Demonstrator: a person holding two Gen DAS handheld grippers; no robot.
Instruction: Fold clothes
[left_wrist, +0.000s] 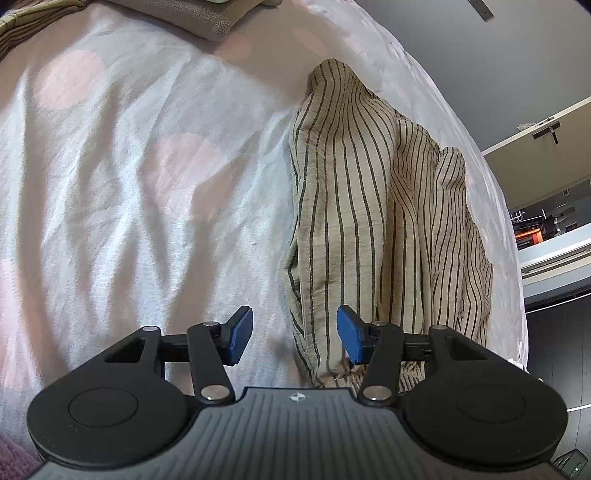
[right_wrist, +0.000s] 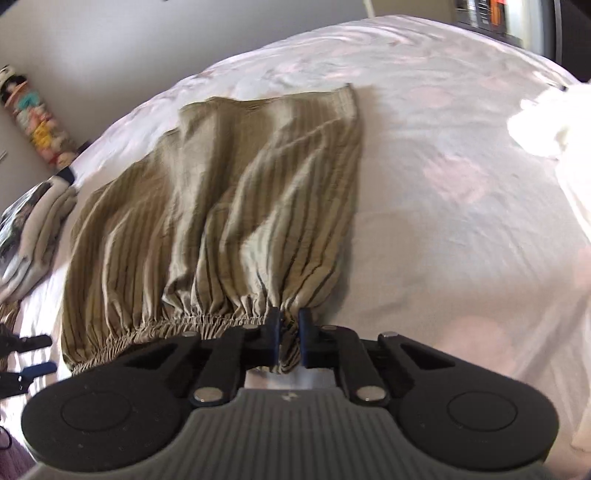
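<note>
Closest to the right wrist camera, the right gripper (right_wrist: 288, 341) is pinched together on the gathered elastic waistband (right_wrist: 207, 321) of the striped garment (right_wrist: 229, 206), with a small bunch of cloth caught between its blue pads. Beside it, seen from the left wrist camera, the left gripper (left_wrist: 295, 338) stands spread, its pads apart. One side edge of the garment lies between them, but neither pad seems to press on it, so that side is not yet held.

The risk, as I judge it, lies in that uneven hold. With only one end of the waistband gripped, any lift or pull would drag the cloth sideways and bunch it further instead of laying it flat. The pinch on the right takes only a small tuck at the band's end, which could slip out under tension. The left gripper, closing where it stands, might catch a single layer or only the bedsheet (left_wrist: 129, 192) beneath.

Farther out, the garment is beige with thin dark stripes, crumpled into long ridges and loosely doubled over itself, and it runs away from the grippers across the pale sheet with faint pink dots. It lies on the bed, well short of folded. Beyond it a white cloth (right_wrist: 546, 125) sits at the right edge, and other folded fabrics (right_wrist: 33, 229) rest to the left.
</note>
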